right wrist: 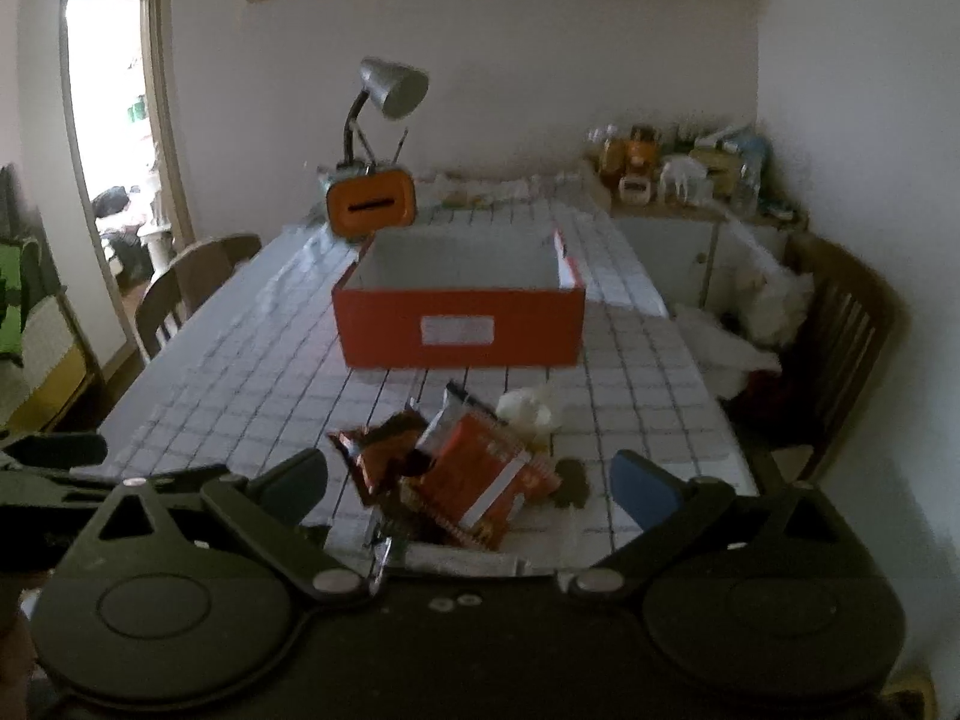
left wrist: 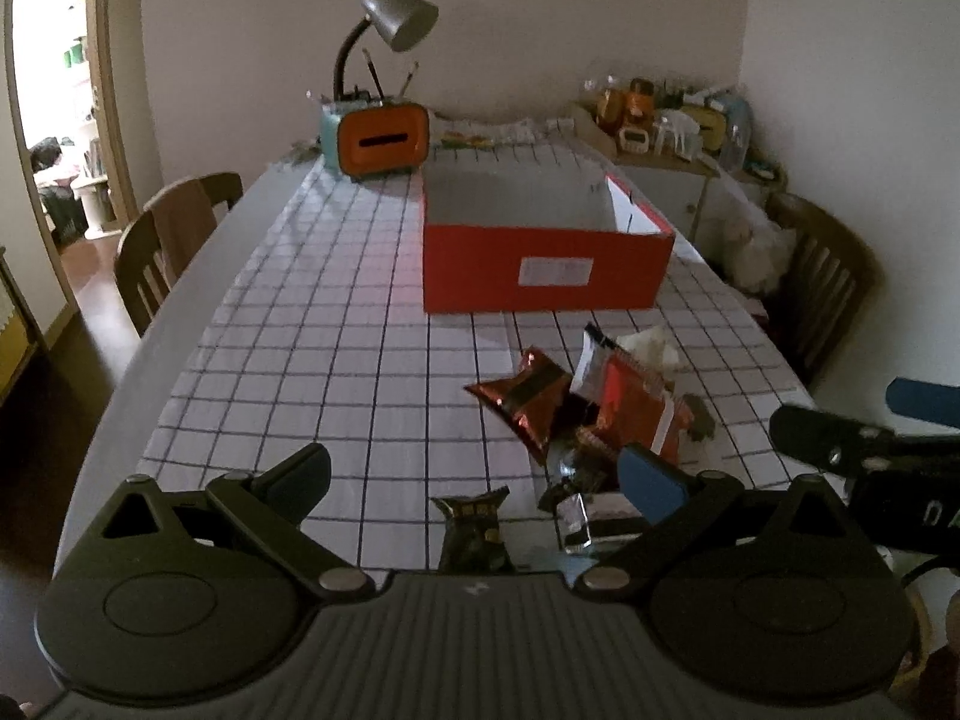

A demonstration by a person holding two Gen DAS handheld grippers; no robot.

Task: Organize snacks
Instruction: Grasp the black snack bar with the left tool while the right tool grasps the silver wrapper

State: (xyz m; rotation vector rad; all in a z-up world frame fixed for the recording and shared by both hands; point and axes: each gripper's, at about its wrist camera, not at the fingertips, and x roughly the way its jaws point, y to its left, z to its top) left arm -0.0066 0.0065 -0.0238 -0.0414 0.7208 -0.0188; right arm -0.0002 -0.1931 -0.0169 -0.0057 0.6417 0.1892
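Both grippers hang released over the near edge of the checked surface (left wrist: 336, 312), the left gripper (left wrist: 474, 480) and the right gripper (right wrist: 468, 480) each with fingers spread wide and nothing between them. The snack packets (right wrist: 462, 468) lie heaped near the grippers. The red box (right wrist: 459, 324) stands open farther back, apart from the heap.

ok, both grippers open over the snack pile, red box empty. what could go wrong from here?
1. The foil snack packets overlap in a heap, so the open right gripper may pinch two at once or slip off the crinkled foil.
2. The left gripper and right gripper sit close beside the same pile and could collide.
3. The open red cardboard box looks light, so a nudge while dropping could slide it on the checked tablecloth.
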